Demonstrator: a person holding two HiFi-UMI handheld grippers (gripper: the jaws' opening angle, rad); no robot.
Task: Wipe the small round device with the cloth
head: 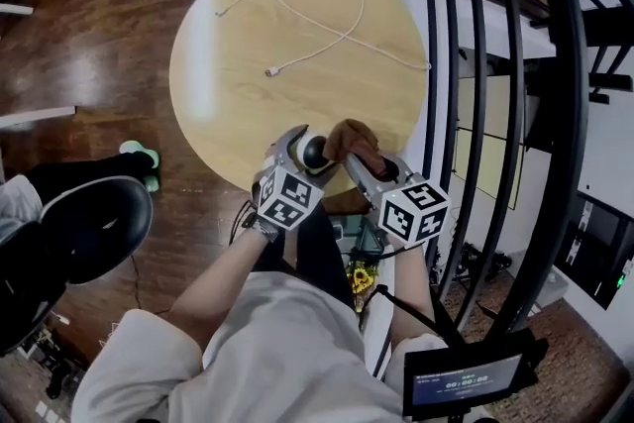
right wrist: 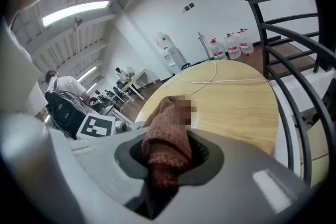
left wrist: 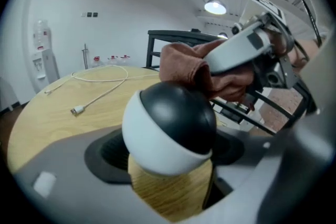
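Note:
The small round device [head: 315, 153], a ball that is black on one half and white on the other, sits between the jaws of my left gripper [head: 307, 148] over the near edge of the round wooden table [head: 248, 84]. In the left gripper view the device [left wrist: 170, 128] fills the gap between both pads, so the jaws are shut on it. My right gripper [head: 359, 159] is shut on a bunched brown cloth [head: 349, 138]. The cloth [left wrist: 184, 68] rests against the top of the ball's black half. In the right gripper view the cloth [right wrist: 165, 147] hides the device.
A white USB cable [head: 317, 15] loops across the far half of the table. A black stair railing [head: 515, 114] stands close on the right. A black chair [head: 89, 223] and someone's green shoe [head: 141, 154] are on the wooden floor at the left.

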